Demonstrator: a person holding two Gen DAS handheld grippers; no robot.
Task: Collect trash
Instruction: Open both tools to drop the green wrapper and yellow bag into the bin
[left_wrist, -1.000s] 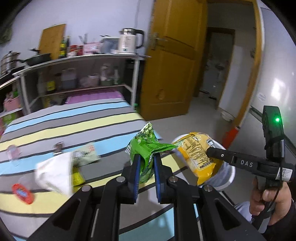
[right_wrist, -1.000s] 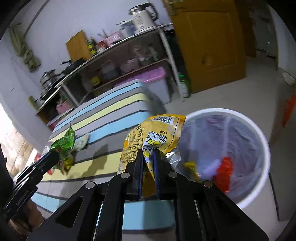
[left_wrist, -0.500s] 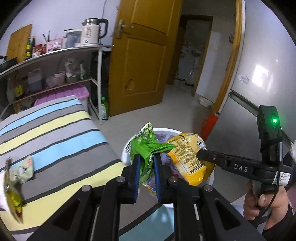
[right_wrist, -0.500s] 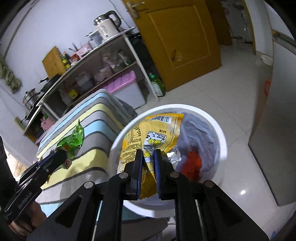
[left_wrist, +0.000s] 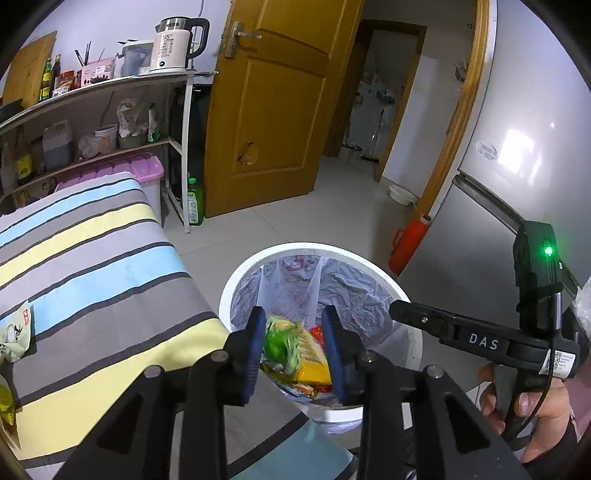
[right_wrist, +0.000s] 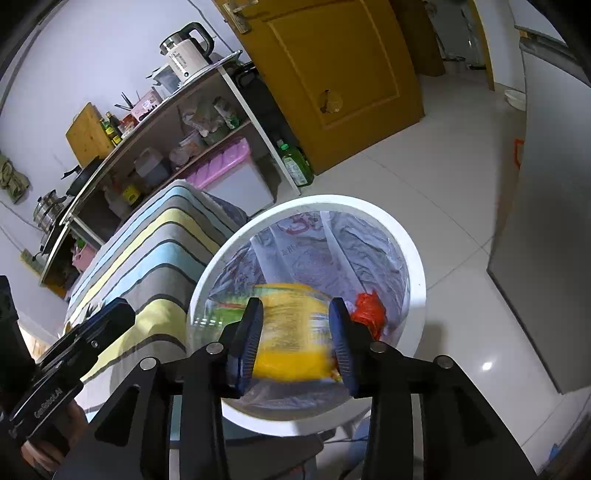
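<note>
Tiled kitchen floor, white bin, both hand-held grippers opening empty above it, green wrapper clear only from left.

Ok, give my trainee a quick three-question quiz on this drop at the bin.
1. True or false: the left tool is clamped on the green wrapper.
2. Where is the yellow packet now? A) on the striped cloth B) in the white bin C) pinched in the right tool
3. What colour is the crumpled item already lying in the bin by the right tool's finger?

Key: 1 false, its jaws are opening and the wrapper is loose; 2 B; 3 red.
</note>
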